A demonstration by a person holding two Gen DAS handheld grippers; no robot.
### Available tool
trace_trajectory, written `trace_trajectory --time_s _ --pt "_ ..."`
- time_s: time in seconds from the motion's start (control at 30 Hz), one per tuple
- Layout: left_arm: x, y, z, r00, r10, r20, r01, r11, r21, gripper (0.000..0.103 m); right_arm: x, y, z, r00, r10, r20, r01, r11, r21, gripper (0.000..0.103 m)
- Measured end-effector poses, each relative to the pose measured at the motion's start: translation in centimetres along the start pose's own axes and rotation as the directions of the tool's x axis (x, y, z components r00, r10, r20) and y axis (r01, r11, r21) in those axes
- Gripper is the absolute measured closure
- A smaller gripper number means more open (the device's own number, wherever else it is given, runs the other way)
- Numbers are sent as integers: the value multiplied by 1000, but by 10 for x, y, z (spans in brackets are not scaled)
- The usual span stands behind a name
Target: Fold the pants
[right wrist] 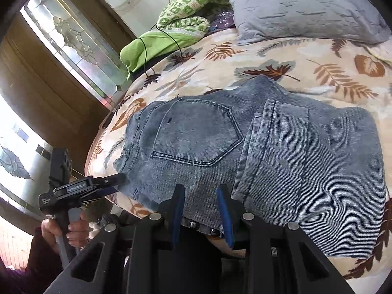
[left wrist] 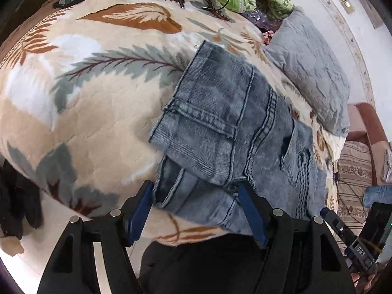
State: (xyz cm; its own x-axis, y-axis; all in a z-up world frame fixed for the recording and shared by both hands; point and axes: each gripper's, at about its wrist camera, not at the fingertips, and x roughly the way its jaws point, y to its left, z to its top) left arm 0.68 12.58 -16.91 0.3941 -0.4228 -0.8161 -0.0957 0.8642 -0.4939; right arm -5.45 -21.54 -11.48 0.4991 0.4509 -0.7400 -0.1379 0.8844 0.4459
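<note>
Faded blue jeans (left wrist: 220,132) lie folded on the leaf-patterned blanket (left wrist: 85,103), with the legs laid over the seat. My left gripper (left wrist: 196,196) is open, its blue pads on either side of the near waistband corner. In the right wrist view the jeans (right wrist: 257,152) show a back pocket and the folded legs on the right. My right gripper (right wrist: 201,196) is open at the jeans' near edge, apart from the cloth. The left gripper (right wrist: 107,183) also shows there, at the jeans' left corner.
A grey pillow (left wrist: 311,66) (right wrist: 303,5) lies at the bed's far side. Green cloth (right wrist: 171,29) with a black cable is piled at the back. A wooden door with frosted glass (right wrist: 71,39) stands on the left. A rug and brown furniture (left wrist: 362,147) lie right.
</note>
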Motion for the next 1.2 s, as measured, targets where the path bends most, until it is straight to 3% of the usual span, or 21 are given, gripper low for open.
trace_trajectory --time_s 0.07,0.2,0.3,0.47,0.57,0.63,0.7,0.8,0.97,1.03,1.07,1.2 --pt "2 -1 2 1000 2 3 -2 1000 5 33 -3 -1 1 1000 -3 9 3 1000 -2 72" --pt "-1 -4 1 1000 -3 15 2 999 35 56 -7 -6 2 999 -10 30 10 1000 9 72" --pt "-2 -8 3 1000 -10 26 8 999 53 66 -7 -11 3 999 -11 35 10 1000 25 72" --pt "-3 -13 3 999 -21 42 19 998 62 74 -7 -11 2 999 -15 35 14 1000 26 72" --pt "-2 -6 1 998 -40 41 38 998 44 73 -9 -12 2 999 -15 41 14 999 30 72" --pt "-2 -3 0 998 -47 33 46 998 30 68 -9 -13 2 999 -17 41 16 999 32 72" --pt "0 4 -1 999 -34 8 34 999 -9 37 -9 -15 1 999 -17 41 16 999 36 72" --pt "1 11 -4 999 -52 10 52 997 -58 35 -9 -16 1 999 -18 40 16 999 40 72" --pt "6 2 2 999 -44 10 45 999 -28 36 -7 -14 1 999 -20 38 19 999 36 72" --pt "7 -1 6 999 -45 24 45 999 -17 50 -7 -12 1 999 -22 38 20 999 29 72" --pt "9 -1 10 999 -45 22 45 999 -20 63 -7 -11 0 999 -23 38 22 999 27 72" --pt "8 -6 14 998 -53 28 53 999 -1 78 -10 -14 1 999 -23 48 21 999 40 72"
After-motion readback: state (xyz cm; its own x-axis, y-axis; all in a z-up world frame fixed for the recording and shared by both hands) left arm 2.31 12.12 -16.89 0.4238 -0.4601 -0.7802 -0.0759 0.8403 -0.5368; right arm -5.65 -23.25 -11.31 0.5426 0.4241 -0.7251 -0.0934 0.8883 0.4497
